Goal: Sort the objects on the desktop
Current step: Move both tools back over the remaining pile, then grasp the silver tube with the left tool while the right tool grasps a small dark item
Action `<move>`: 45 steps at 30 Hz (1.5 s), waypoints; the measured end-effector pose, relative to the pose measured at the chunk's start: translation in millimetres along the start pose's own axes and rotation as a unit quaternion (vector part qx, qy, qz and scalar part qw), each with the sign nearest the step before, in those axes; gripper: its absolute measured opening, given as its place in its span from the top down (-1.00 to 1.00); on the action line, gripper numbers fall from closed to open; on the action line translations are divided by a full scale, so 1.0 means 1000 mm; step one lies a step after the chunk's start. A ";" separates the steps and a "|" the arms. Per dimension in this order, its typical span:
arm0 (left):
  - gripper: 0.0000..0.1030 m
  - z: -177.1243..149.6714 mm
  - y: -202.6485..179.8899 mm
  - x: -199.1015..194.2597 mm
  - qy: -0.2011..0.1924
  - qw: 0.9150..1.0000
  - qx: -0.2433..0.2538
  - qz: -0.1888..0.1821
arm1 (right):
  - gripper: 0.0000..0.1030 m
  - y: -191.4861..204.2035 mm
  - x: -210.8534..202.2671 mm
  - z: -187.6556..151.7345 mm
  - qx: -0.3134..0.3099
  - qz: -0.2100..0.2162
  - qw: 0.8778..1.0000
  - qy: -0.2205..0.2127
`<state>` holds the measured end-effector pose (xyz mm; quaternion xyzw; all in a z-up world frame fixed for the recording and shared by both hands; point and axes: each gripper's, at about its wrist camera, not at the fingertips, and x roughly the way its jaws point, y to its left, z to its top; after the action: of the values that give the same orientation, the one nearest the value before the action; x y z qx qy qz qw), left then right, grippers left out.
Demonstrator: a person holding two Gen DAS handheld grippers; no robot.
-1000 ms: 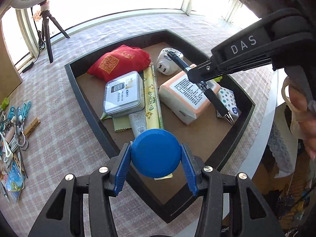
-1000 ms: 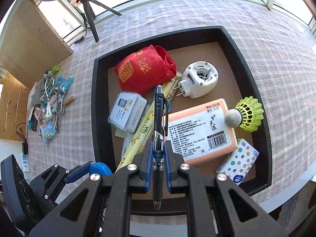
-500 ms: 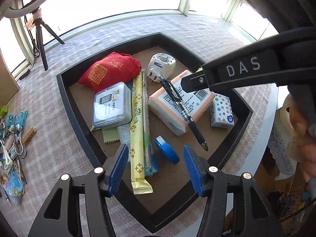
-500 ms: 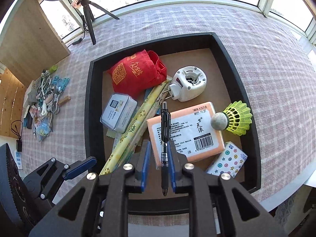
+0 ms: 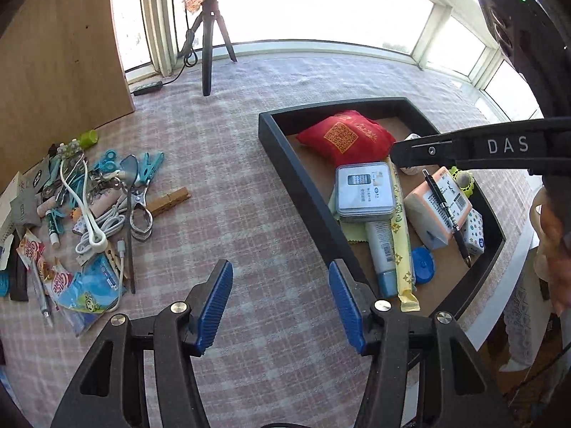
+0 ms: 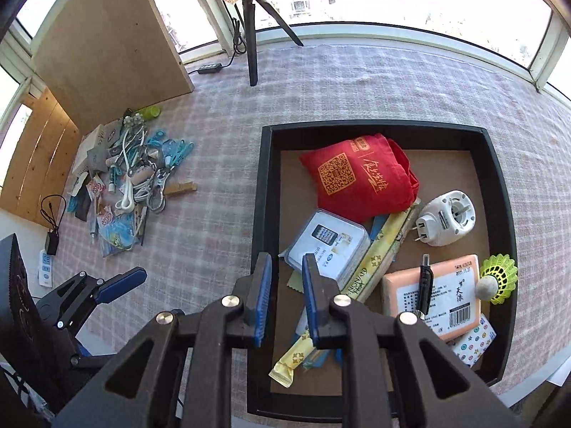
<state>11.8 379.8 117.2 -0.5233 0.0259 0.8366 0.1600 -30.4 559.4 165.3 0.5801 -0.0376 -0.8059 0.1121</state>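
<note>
A black tray (image 5: 303,192) (image 6: 262,192) holds a red pouch (image 5: 346,139) (image 6: 360,178), a metal tin (image 5: 364,189) (image 6: 328,242), an orange tissue pack (image 5: 439,207) (image 6: 442,296), a black pen (image 5: 446,214) (image 6: 424,289) lying on that pack, and a blue round tape (image 5: 423,264). My left gripper (image 5: 280,303) is open and empty above the tablecloth, left of the tray. My right gripper (image 6: 285,292) is open and empty over the tray's left wall. A pile of loose small items (image 5: 89,207) (image 6: 132,182) lies on the cloth at the left.
A white plug adapter (image 6: 446,217), a yellow shuttlecock (image 6: 499,278), a dotted packet (image 6: 471,342) and long yellow wrappers (image 5: 401,239) also lie in the tray. A tripod (image 5: 210,35) (image 6: 253,32) and a wooden board (image 5: 60,64) stand at the back. The table edge runs along the right.
The left gripper dropped the blue tape into the tray, opened and swung left over the cloth. The right gripper let the pen fall onto the tissue pack and moved left.
</note>
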 end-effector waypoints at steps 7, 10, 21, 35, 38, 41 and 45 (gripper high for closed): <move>-0.03 -0.016 0.094 -0.014 -0.007 0.997 -0.076 0.032 | 0.65 0.074 0.019 0.033 -0.052 0.024 0.998 0.007; -0.03 -0.026 0.137 -0.017 -0.005 0.992 -0.113 0.048 | 0.64 0.104 0.030 0.042 -0.073 0.029 0.997 0.013; -0.03 -0.057 0.273 -0.018 0.015 0.972 -0.215 0.090 | 0.61 0.160 0.089 0.082 -0.074 0.041 0.995 0.056; 0.08 -0.060 0.326 0.023 0.047 0.957 -0.276 0.075 | 0.61 0.159 0.176 0.117 -0.029 0.050 0.993 0.101; 0.08 -0.059 0.329 0.029 0.054 0.956 -0.276 0.083 | 0.61 0.163 0.183 0.118 -0.036 0.048 0.993 0.104; 0.08 -0.060 0.331 0.034 0.061 0.955 -0.274 0.092 | 0.61 0.168 0.188 0.121 -0.043 0.047 0.992 0.107; 0.19 -0.064 0.333 0.043 0.076 0.954 -0.271 0.099 | 0.61 0.171 0.193 0.125 -0.046 0.048 0.992 0.108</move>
<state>-47.8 60.8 9.2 -0.6039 -0.1382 0.7815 -0.0736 -183.3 341.3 60.0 0.6556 -0.0161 -0.7329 0.1810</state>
